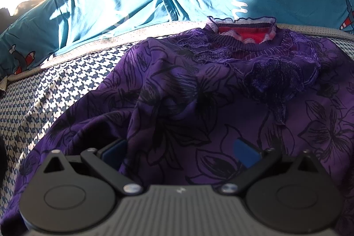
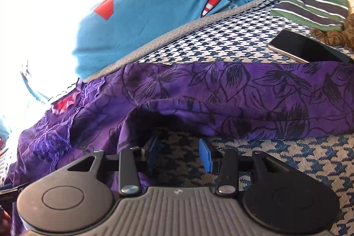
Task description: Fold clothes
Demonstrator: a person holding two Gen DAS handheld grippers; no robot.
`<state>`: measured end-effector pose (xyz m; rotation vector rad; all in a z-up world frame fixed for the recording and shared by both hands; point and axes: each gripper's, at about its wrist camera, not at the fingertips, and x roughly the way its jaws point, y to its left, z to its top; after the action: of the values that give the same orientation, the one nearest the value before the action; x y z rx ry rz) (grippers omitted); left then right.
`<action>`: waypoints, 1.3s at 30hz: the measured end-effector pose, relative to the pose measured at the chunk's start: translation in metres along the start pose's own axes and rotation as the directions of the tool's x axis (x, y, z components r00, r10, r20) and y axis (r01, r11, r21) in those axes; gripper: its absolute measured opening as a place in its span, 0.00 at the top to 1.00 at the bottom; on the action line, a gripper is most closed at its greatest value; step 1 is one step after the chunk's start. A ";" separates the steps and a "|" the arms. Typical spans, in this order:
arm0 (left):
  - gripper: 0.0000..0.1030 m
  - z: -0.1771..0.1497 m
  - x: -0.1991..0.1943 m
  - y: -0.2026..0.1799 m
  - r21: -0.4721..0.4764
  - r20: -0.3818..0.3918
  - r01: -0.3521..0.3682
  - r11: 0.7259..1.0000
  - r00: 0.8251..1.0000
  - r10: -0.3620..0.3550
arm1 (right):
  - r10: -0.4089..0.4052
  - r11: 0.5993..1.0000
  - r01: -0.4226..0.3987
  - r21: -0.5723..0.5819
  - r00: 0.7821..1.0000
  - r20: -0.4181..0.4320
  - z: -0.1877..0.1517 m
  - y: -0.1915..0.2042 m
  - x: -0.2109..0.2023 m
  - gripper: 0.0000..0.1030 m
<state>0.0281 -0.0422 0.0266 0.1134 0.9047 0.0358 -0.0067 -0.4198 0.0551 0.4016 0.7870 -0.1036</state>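
Sleeve fold coming up on the purple top [image 1: 199,85].
Both grippers, left [image 1: 179,150] and right [image 2: 179,154], fingers spread, holding nothing; right must pinch the sleeve [image 2: 254,98] edge next.

Bed's covered in a houndstooth spread [image 2: 221,41], with a purple floral top [image 2: 221,90], phone [image 2: 305,45], striped folded clothes [image 2: 309,12] and teal pillows [image 1: 110,3] laid on it.

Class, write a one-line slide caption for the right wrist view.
Open right gripper at the edge of a purple floral top on a houndstooth cover, phone lying beyond.
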 end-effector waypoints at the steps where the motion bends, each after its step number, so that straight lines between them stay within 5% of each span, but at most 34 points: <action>1: 0.00 0.000 0.000 0.000 0.000 -0.001 0.000 1.000 1.000 0.000 | 0.018 1.000 -0.018 -0.010 1.000 -0.006 -0.002 0.001 -0.001 0.61; 10: 0.00 0.000 0.000 0.001 -0.004 -0.001 0.000 1.000 1.000 0.000 | 0.032 0.998 -0.031 -0.057 0.999 0.019 -0.002 0.010 -0.011 0.61; 29: 0.00 0.003 0.002 0.005 -0.021 -0.015 -0.001 1.000 1.000 0.001 | 0.193 0.980 -0.195 -0.033 0.981 -0.034 -0.005 0.006 -0.015 0.54; 37: 0.00 0.003 0.002 0.002 -0.015 -0.015 -0.008 1.000 1.000 0.007 | 0.079 0.988 -0.093 -0.127 0.991 -0.109 -0.018 0.016 0.006 0.53; 39: 0.00 0.003 0.002 0.003 -0.019 -0.015 -0.010 1.000 1.000 0.010 | 0.051 0.984 -0.070 -0.163 0.992 -0.119 -0.023 0.020 0.011 0.66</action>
<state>0.0318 -0.0395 0.0277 0.1002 0.9181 0.0545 -0.0096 -0.3916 0.0389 0.2743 0.8889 0.0428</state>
